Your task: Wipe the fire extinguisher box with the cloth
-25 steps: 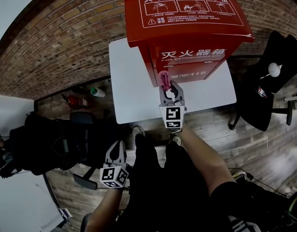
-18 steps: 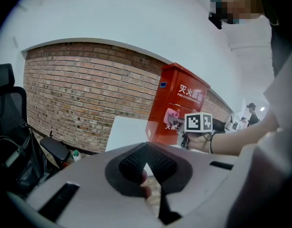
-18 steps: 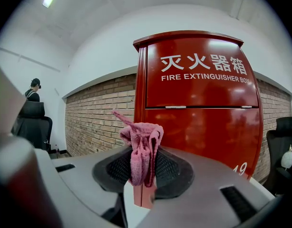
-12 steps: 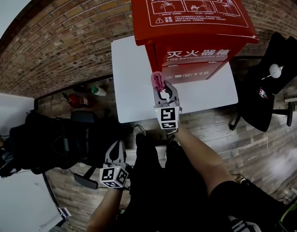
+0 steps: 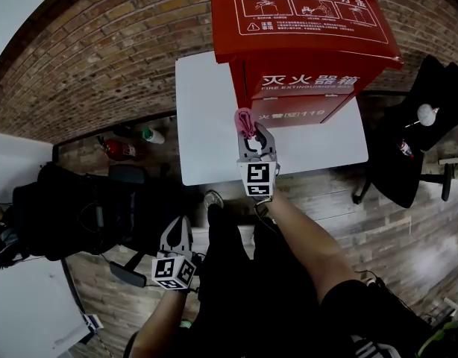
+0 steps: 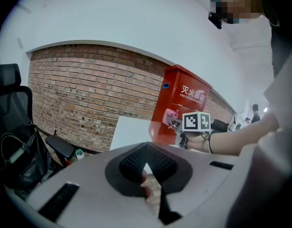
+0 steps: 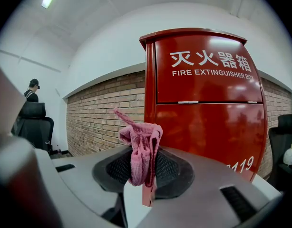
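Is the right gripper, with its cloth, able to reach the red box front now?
Probably yes. The right gripper, shut on the cloth, hangs just before the box, and nothing stands between them.

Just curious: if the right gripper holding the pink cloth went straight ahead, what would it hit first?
Probably the box's front, near its corner; the cloth would touch before the fingers.

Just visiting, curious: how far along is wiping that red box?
Done: the cloth is gripped in the right hand-held gripper. In hand: holding it near the front corner of the fire extinguisher box. Remaining: the wiping itself; the left hand-held gripper hangs low, shut.
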The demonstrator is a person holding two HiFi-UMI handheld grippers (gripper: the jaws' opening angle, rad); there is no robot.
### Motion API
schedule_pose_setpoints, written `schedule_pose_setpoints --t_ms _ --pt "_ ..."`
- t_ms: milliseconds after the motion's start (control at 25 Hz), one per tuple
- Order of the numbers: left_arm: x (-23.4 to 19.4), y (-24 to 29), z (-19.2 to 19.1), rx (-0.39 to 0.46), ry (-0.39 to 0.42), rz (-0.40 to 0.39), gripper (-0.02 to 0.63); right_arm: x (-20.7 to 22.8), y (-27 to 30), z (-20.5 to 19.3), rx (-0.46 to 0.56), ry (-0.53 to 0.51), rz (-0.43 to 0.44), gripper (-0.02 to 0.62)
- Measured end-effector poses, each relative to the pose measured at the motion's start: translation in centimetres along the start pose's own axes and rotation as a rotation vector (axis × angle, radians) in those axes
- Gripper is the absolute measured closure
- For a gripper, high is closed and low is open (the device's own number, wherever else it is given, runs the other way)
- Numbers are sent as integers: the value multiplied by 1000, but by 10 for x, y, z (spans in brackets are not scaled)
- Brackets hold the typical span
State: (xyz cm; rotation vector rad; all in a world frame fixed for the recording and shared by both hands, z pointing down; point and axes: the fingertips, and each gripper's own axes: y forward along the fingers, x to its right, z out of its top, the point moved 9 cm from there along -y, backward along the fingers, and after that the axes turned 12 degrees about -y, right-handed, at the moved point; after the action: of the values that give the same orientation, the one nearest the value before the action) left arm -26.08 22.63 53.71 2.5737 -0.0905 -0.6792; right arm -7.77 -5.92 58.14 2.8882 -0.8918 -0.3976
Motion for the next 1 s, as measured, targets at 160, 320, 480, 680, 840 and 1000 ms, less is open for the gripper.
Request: schedule_pose_setpoints --t_ms 160,320,480,680,840,1000 --pt "1 -5 -5 -4 -1 24 591 0 3 -12 -10 -6 17 485" --pt "2 -13 -5 -7 4 48 591 -2 5 -29 -40 -4 42 485" --pt "-7 -13 4 -18 3 51 591 -6 7 -42 -67 5 42 485" --pt "-23 9 18 -67 33 -16 591 -11 11 -47 -52 18 11 485" --pt "-33 28 29 -93 73 -85 591 -13 13 -51 -43 20 -29 485" --pt "-47 39 36 -109 90 -138 591 -18 13 -51 -40 20 -61 485"
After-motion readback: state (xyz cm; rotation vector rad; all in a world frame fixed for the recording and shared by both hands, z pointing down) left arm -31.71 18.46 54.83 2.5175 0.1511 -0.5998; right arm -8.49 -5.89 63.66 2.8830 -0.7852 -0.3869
